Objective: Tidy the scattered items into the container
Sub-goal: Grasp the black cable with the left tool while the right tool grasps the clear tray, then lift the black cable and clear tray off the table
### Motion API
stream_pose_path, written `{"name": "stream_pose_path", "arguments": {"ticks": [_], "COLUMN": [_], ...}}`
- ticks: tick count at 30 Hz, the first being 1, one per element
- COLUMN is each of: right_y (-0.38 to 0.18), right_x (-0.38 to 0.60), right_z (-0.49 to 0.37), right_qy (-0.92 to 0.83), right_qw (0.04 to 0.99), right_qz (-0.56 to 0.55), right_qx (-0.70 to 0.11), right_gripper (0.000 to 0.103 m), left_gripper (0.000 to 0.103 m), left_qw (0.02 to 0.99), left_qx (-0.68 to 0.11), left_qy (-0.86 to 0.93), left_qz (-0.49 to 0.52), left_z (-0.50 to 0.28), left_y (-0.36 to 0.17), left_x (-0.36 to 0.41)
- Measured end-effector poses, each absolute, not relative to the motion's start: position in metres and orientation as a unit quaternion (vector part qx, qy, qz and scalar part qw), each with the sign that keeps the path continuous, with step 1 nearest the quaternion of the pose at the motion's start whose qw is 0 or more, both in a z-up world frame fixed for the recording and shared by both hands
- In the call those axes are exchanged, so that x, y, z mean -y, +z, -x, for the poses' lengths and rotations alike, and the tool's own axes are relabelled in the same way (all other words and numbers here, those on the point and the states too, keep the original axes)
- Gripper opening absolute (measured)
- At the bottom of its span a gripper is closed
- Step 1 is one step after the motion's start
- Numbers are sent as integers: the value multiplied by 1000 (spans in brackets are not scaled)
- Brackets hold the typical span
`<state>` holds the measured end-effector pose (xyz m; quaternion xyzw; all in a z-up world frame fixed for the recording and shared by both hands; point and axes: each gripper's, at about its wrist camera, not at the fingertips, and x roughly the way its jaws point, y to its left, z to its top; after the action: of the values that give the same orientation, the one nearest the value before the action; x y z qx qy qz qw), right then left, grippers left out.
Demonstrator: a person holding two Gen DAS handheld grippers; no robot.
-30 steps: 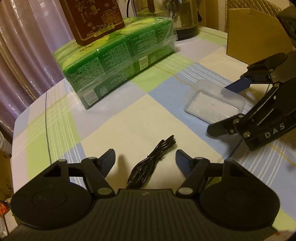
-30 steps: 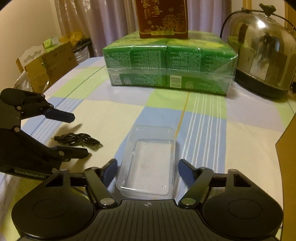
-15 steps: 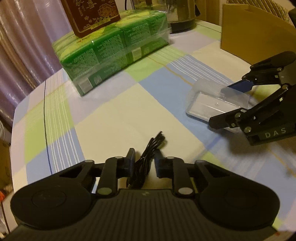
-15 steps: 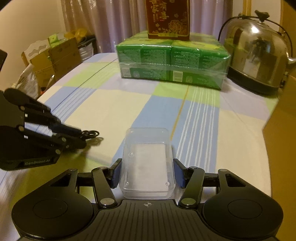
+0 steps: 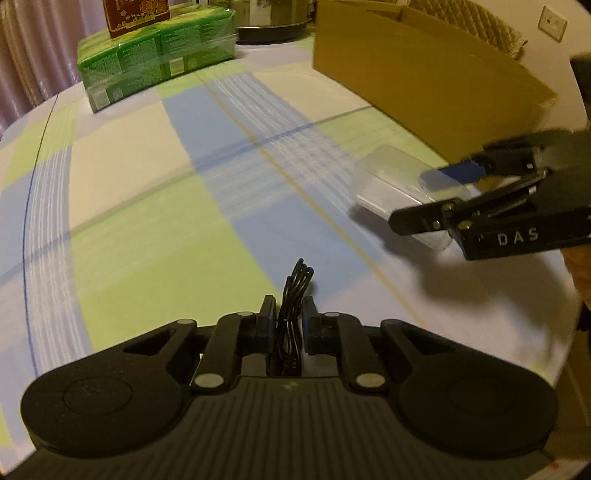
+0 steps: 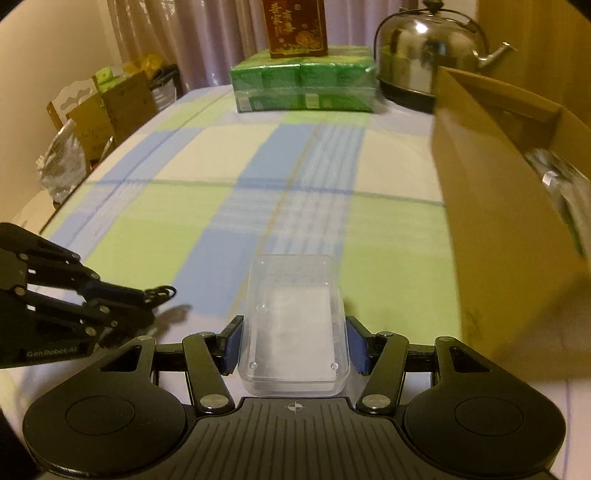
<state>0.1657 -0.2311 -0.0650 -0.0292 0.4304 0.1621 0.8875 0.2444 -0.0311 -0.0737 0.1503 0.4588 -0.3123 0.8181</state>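
- The left gripper (image 5: 289, 321) has its jaws pinched nearly together on the coiled black cable (image 5: 293, 295); the loop end sticks out past the fingertips, hanging just above the checked green, blue and cream tablecloth (image 5: 155, 229) near the table's front edge.
- The right gripper (image 6: 293, 345) has its jaws at a medium width, blue pads pressed on both long sides of the clear rectangular plastic tray (image 6: 293, 325), which it carries off the cloth.
- Just to the right of that tray, along the table's right edge, stands the open brown cardboard box (image 6: 502, 229), with something shiny inside that I can't make out.
- At the far edge sits a green shrink-wrapped pack of 4 boxes (image 6: 303, 86) with a dark red printed box (image 6: 295, 27) on top, and a shiny steel kettle (image 6: 428, 55) beside it.
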Motion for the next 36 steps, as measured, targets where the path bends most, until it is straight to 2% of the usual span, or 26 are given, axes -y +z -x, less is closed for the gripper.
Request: {"name": "stream_pose_path", "arguments": {"ticks": [5, 16, 22, 27, 36], "right_y": [-71, -83, -90, -92, -90], "right_x": [235, 239, 238, 236, 232], "right_z": [-142, -131, -132, -132, -127], "right_qy": [164, 169, 167, 162, 153], "right_qw": [887, 894, 894, 894, 896], "right_qz": [43, 39, 41, 50, 69], "right_qx": [-429, -414, -414, -415, -412], "right_gripper": [54, 54, 54, 55, 54], "left_gripper": [11, 15, 15, 10, 10], "left_qw": [825, 842, 845, 849, 858], "left_qx": [-449, -414, -415, -418, -434], "left_qy": [-299, -280, -276, -267, -238], "left_qz": [-168, -202, -192, -181, -136], "left_z": [-201, -198, -197, -195, -194], "left_y": [-80, -89, -91, -91, -89], "left_x": [45, 59, 59, 60, 58]}}
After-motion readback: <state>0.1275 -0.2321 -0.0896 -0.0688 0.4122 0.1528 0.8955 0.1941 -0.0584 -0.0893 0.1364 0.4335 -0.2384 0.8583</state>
